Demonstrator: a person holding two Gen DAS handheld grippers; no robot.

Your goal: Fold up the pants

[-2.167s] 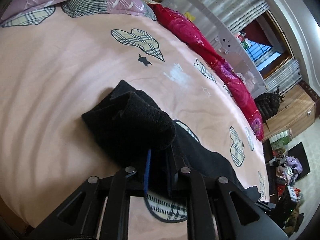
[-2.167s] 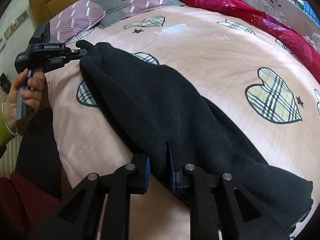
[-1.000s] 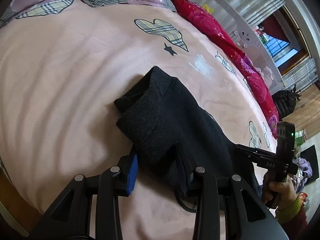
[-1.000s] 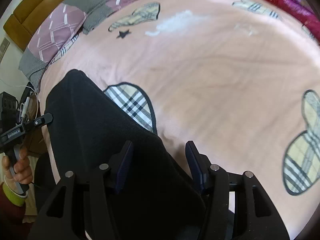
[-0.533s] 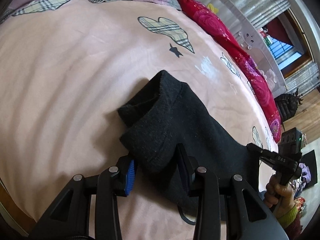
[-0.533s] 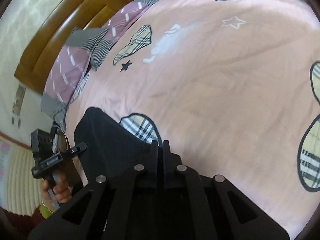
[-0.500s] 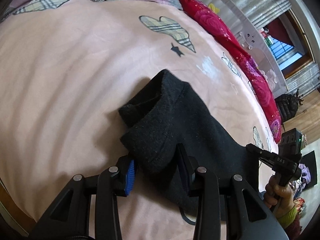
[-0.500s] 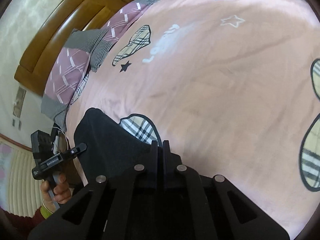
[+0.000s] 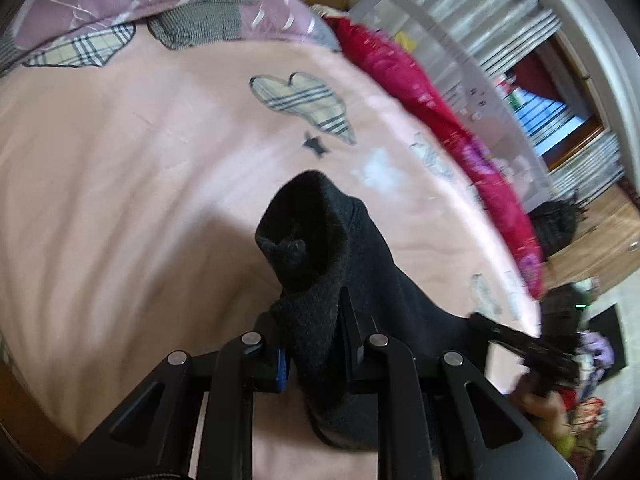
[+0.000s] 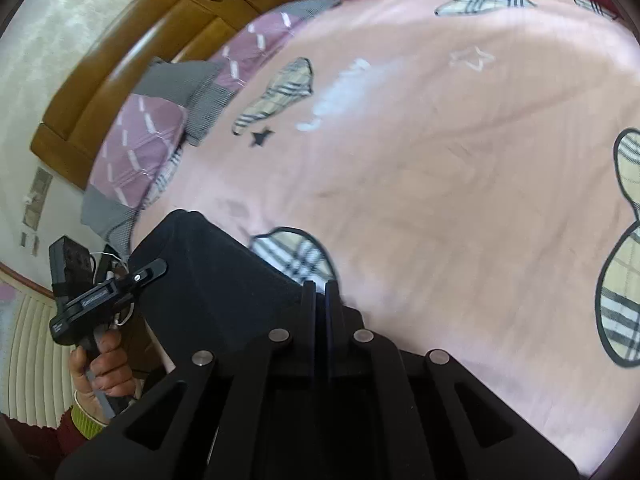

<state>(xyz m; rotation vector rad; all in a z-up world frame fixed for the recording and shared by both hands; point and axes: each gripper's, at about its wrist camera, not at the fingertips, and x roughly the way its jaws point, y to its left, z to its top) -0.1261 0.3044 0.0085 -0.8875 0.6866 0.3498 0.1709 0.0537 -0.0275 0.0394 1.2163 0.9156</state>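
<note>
The black fleece pants (image 9: pixel 320 248) hang bunched over the pink bed sheet (image 9: pixel 120 168). My left gripper (image 9: pixel 312 320) is shut on the pants' thick edge, lifting it so the cloth stands up in front of the camera. In the right wrist view the pants (image 10: pixel 208 280) stretch as a taut black panel between both grippers. My right gripper (image 10: pixel 320 288) is shut, its fingers pressed together on the cloth's near edge. The left gripper also shows in the right wrist view (image 10: pixel 154 270), and the right gripper in the left wrist view (image 9: pixel 480 320), both hand-held.
Purple and grey pillows (image 10: pixel 136 148) lie by the wooden headboard (image 10: pixel 132 56). A red quilt (image 9: pixel 432 112) runs along the bed's far side beside a grey rail. Plaid heart patches (image 10: pixel 624 248) mark the sheet. Wooden furniture and floor clutter (image 9: pixel 592 356) stand past the bed's foot.
My left gripper has closed on the pants edge and lifted it off the sheet. My right gripper stays shut on the cloth, which is now pulled taut.
</note>
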